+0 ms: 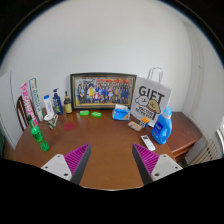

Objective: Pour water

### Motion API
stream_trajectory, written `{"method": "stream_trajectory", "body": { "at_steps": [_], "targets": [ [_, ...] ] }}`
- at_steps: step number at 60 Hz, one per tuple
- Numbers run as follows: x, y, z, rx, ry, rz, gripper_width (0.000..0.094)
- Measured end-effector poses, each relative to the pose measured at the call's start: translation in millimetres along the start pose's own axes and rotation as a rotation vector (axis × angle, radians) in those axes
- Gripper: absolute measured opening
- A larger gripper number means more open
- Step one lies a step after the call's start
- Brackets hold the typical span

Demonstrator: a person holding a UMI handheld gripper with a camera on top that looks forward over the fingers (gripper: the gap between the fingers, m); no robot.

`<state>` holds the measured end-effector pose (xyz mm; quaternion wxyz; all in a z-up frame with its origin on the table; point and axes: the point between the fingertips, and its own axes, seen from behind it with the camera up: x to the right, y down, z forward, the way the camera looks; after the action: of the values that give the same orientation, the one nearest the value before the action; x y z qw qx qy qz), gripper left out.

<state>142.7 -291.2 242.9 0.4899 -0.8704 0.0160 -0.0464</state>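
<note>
I held the gripper (pixel 110 163) with its jaws released and apart, nothing between the ridged magenta pads (pixel 76 158), above a glossy brown wooden tabletop (pixel 105 140). Beyond them to the left stood a slim green bottle (pixel 37 133); to the right, a blue bottle (pixel 163 125) beside a white paper gift bag (pixel 152 98), and a framed photograph (pixel 102 89) against the wall.

My jaws stood open over a brown wooden bench (pixel 100 140), holding nothing. Beyond them stood a green bottle (pixel 37 134), a framed group photo (pixel 102 89), a white gift bag (pixel 152 99) and a blue bottle (pixel 164 125).
</note>
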Motion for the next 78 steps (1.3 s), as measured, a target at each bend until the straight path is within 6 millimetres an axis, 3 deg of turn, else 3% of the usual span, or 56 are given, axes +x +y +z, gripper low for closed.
{"method": "stream_trajectory", "body": {
  "at_steps": [10,22,29,44,52,61,70,78],
  "targets": [
    [-15,13,-1,-0.031,-0.033,0.021,0.0854],
    [-68,34,2,-0.063,-0.091,-0.006,0.0856],
    [-120,50,3,-0.086,-0.142,-0.012,0.0853],
    [-265,77,17,-0.077,-0.238,-0.025,0.0856],
    [-339,76,43,-0.018,-0.241,-0.029,0.0855],
    [-398,74,91,0.024,-0.214,0.031,0.0857],
    [-421,62,138,0.111,-0.163,0.045,0.0855],
    [-428,56,172,0.173,-0.131,0.018,0.0858]
  ]
}}
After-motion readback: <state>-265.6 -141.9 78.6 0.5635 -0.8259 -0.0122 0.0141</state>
